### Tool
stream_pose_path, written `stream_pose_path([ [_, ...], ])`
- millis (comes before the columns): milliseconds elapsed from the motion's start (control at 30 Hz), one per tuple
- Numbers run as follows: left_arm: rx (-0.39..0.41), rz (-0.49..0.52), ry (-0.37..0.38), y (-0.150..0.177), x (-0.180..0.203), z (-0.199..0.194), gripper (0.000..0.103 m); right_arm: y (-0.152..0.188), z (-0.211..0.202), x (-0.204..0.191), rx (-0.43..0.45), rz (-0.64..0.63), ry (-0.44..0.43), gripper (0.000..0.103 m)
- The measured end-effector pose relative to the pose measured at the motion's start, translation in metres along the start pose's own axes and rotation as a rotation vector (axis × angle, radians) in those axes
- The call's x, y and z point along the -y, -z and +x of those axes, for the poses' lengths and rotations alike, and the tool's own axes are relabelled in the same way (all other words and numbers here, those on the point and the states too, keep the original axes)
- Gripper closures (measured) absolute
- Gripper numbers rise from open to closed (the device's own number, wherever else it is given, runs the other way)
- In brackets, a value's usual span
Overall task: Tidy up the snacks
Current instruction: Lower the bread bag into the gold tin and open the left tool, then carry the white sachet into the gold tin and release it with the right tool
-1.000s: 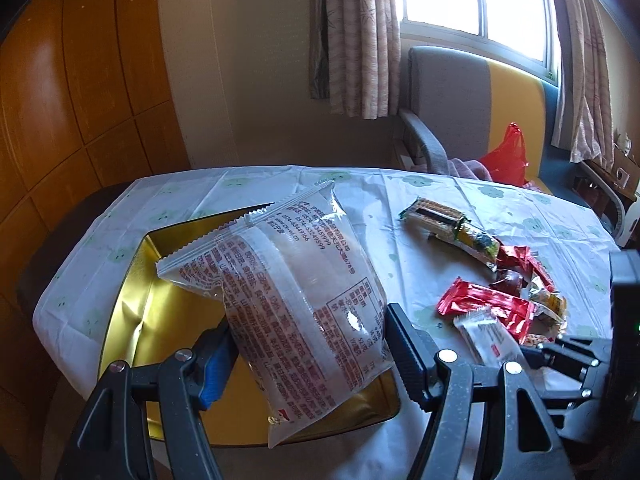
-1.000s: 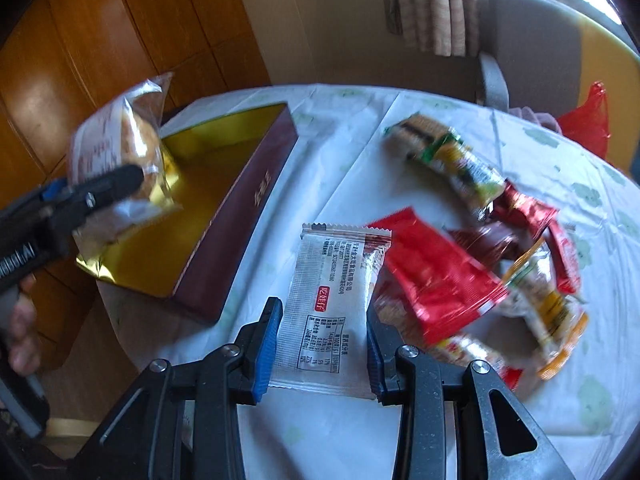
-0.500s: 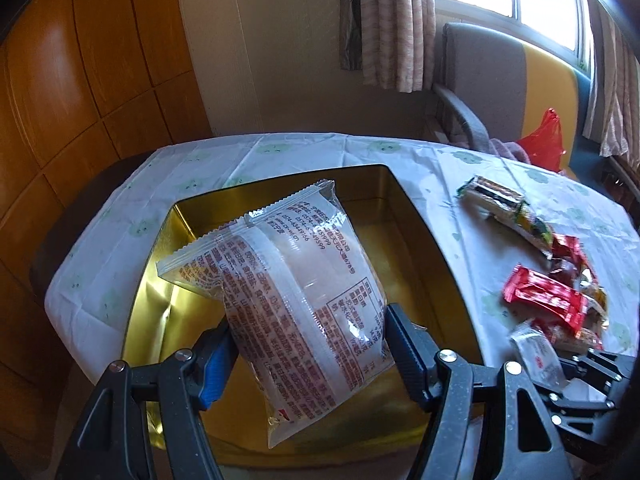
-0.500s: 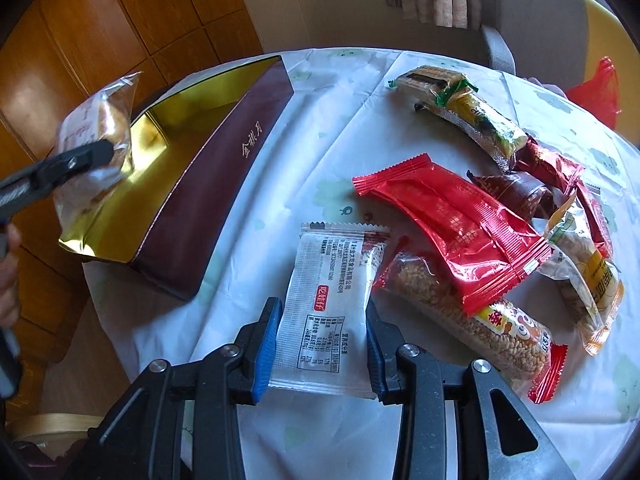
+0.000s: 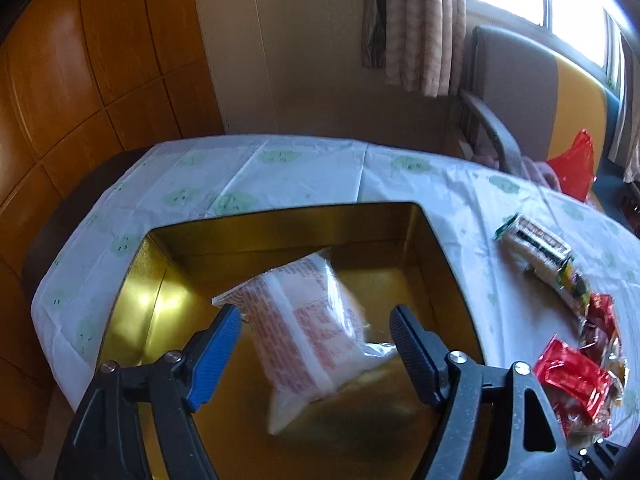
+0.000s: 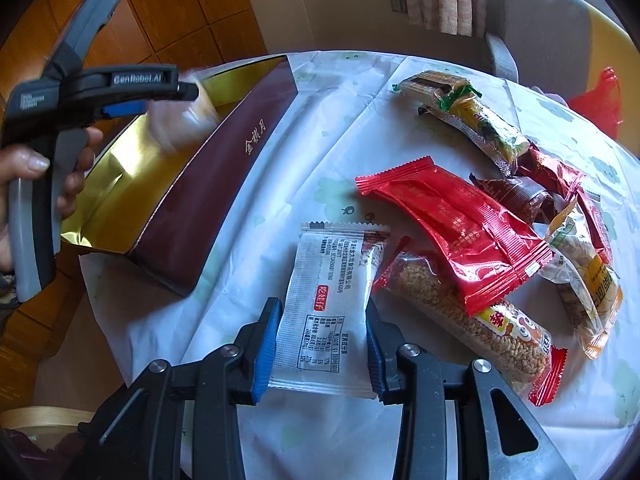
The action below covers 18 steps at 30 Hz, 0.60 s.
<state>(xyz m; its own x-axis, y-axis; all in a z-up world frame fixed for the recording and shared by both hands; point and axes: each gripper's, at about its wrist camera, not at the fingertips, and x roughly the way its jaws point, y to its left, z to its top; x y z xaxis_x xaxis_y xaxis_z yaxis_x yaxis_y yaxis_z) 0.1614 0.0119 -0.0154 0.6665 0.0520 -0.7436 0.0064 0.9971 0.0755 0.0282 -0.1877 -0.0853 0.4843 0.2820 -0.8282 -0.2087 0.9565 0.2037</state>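
- Lying inside the gold box (image 5: pixel 436 248) near the table's left edge: clear bread packet (image 5: pixel 308 328), released from the left claw (image 5: pixel 316 344), now spread above it.
- White sachet (image 6: pixel 332 304), pinched by the right claw (image 6: pixel 320 344), is judged next for boxing.
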Motion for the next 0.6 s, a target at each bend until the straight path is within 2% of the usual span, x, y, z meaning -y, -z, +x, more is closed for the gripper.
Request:
stream_pose_path([
  [100, 0.055, 0.001, -0.014, 0.002, 0.002, -0.021, 0.022, 0.000, 0.000, -0.001, 0.006, -0.004, 0.005, 0.063],
  [300, 0.118, 0.002, -0.048, 0.011, 0.000, -0.063, 0.022, 0.001, 0.000, -0.002, 0.016, -0.006, 0.011, 0.063],
  [600, 0.154, -0.015, -0.056, 0.028, -0.008, -0.101, 0.022, 0.004, -0.001, -0.003, 0.029, -0.006, 0.026, 0.063],
])
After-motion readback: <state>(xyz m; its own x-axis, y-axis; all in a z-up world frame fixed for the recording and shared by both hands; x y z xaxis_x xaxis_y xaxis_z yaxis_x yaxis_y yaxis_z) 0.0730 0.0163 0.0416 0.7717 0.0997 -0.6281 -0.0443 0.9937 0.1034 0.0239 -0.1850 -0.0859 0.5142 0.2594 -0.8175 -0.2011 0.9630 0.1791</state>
